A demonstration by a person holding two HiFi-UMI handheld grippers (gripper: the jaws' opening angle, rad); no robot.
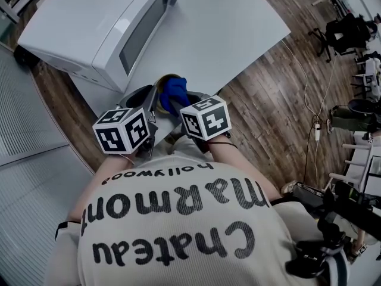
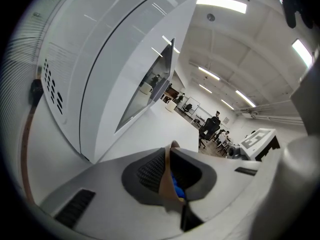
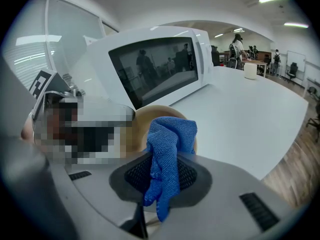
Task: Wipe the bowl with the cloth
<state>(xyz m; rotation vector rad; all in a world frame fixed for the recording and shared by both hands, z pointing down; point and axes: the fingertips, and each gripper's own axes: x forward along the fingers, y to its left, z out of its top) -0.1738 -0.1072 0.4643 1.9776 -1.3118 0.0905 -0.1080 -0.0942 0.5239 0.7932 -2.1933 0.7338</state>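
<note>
A tan bowl (image 1: 165,78) is held up on edge over the near end of the white table (image 1: 232,40). My left gripper (image 1: 150,100) is shut on its rim. In the left gripper view the thin wall of the bowl (image 2: 166,183) runs between the pads of the left gripper (image 2: 169,159). My right gripper (image 1: 178,105) is shut on a bunched blue cloth (image 1: 174,92). The cloth (image 3: 167,149) sticks up from the right gripper (image 3: 162,173) in front of the bowl (image 3: 141,126). Whether the cloth touches the bowl is hidden.
A white microwave (image 1: 89,28) stands on the table at the left, close to the bowl, with its door (image 3: 160,69) shut. A white cup (image 3: 250,70) sits at the table's far end. Wooden floor (image 1: 268,112), chairs and cables lie to the right.
</note>
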